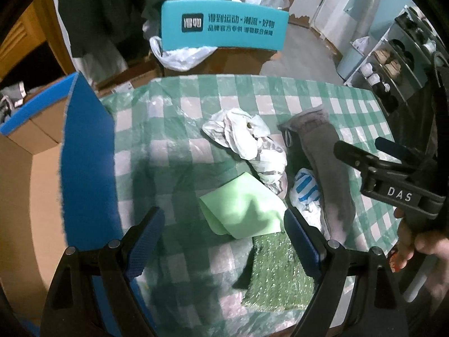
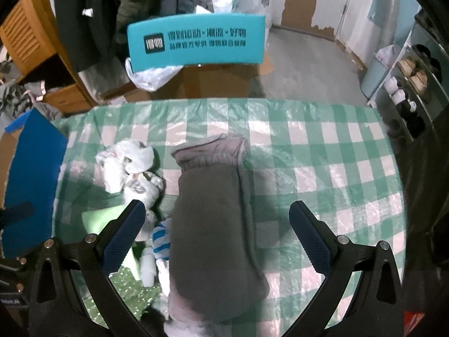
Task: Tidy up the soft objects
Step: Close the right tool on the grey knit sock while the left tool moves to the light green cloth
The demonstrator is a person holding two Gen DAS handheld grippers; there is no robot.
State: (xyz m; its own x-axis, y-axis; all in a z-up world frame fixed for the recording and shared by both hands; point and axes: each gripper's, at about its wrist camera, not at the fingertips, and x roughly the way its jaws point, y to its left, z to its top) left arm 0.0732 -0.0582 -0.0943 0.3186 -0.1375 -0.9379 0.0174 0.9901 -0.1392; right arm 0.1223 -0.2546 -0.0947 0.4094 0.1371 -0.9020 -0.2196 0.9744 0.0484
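Box: big cardboard box sitting off the left edge of the table, plain brown inside, bright blue flap standing up on the table side with a kinda fuzzy cut edge.

Tablecloth: green and white checked tablecloth, shiny and crinkly like thin plastic sheeting.

Left gripper: left gripper is spread wide, nothing in it. Black arms with blue knurled pads. It hangs over the light green cloth, one pad to each side.

Light green cloth: light green cloth, smooth, folded flat, lying partly over the sponge.

Sponge: green scouring sponge, rough and glittery, rectangular slab, near edge of the table.

White bag: crumpled white plastic bag, twisted into a lump behind the cloth, some grey print on it I can't read.

Striped thing: small blue and white striped item, wedged between the bag and the sock. Can't tell what it is.

Grey sock: long grey sock, soft knit, gathered ribbed cuff at the far end, lying flat lengthwise.

Right gripper: right gripper also wide open and holding nothing, poised above the sock's middle. From the left camera its body reads "DAS".

Teal sign: curved teal panel behind the table, Chinese text plus a dark square logo.
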